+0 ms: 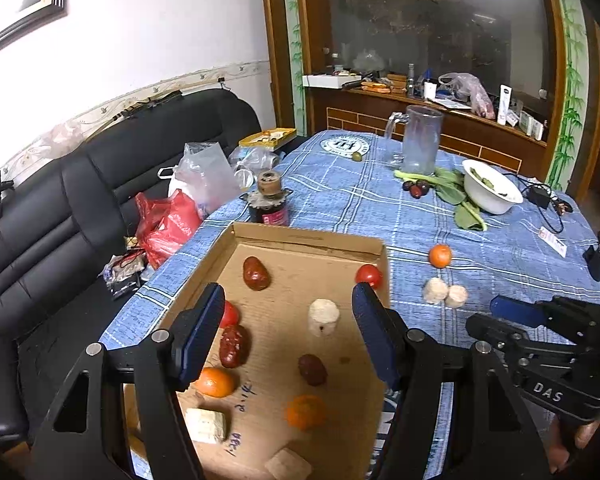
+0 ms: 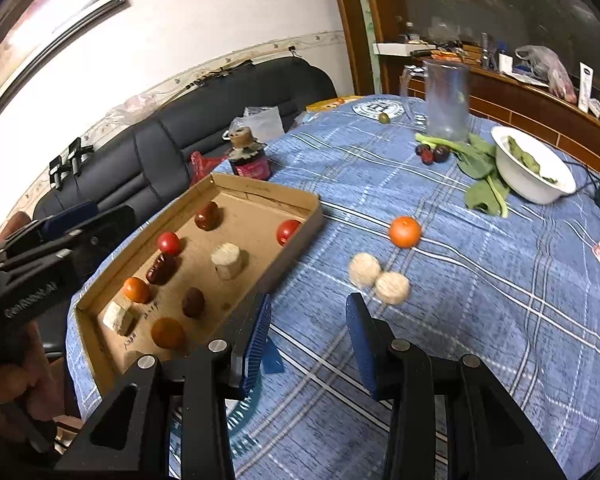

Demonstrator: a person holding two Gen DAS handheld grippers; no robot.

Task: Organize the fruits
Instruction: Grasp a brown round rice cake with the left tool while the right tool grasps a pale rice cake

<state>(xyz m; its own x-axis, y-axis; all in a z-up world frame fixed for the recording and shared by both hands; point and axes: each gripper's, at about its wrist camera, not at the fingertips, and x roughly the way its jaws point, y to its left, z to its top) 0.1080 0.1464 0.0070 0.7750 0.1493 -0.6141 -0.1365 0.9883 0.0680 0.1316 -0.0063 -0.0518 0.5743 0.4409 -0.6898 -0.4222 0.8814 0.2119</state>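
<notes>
A shallow cardboard tray [image 1: 308, 236] [image 2: 312, 200] on the blue checked tablecloth holds several fruits: tomatoes, oranges, dark red dates and pale cut pieces. My left gripper [image 1: 288, 312] is open and empty above the tray, near a pale cylinder piece [image 1: 323, 316]. My right gripper [image 2: 308, 320] is open and empty over the cloth, just in front of two pale round pieces [image 2: 378, 278] [image 1: 444, 292]. A loose orange [image 2: 405, 232] [image 1: 440, 255] lies beyond them. Dark plums [image 2: 432, 153] [image 1: 417, 188] lie near the jug.
A clear jug [image 2: 446, 98], a white bowl [image 2: 534, 168] with greens, leafy stalks [image 2: 480, 168], a small green fruit [image 2: 384, 118] and a dark jar [image 2: 250, 162] stand on the table. Cables lie at the right. A black sofa [image 1: 60, 208] with bags is left.
</notes>
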